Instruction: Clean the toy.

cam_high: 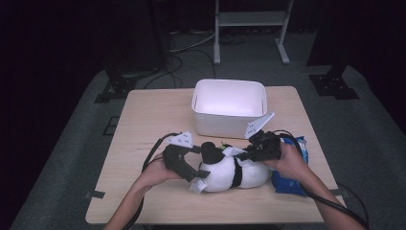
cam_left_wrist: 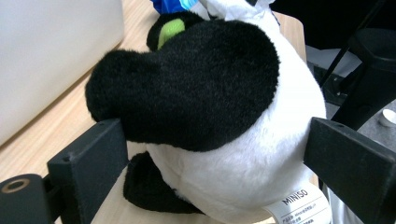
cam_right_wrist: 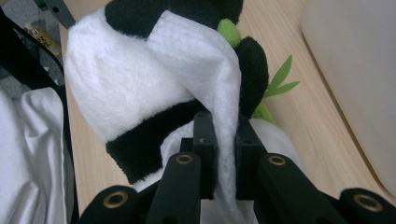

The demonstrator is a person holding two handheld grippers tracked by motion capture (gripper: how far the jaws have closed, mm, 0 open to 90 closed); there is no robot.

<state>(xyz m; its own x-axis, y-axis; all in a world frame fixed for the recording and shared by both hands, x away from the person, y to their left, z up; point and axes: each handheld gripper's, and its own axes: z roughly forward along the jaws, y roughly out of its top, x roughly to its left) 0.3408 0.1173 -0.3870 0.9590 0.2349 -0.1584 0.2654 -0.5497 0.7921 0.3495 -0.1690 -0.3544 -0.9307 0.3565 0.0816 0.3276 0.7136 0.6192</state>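
now our left gripper (cam_left_wrist: 219,154) sits wide open, jaws either side of the black-and-white plush panda (cam_high: 230,171) on the wooden table (cam_high: 143,124). our right gripper (cam_right_wrist: 224,140) is clenched on a white wipe cloth (cam_right_wrist: 205,70) draped over the panda.

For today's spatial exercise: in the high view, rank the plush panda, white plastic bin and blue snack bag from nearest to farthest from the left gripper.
1. Plush panda, right beside the left gripper.
2. White plastic bin, behind, table centre.
3. Blue snack bag, far right.

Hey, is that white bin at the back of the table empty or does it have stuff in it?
Empty, as far as shows: the white bin has a bare inside in the high view.
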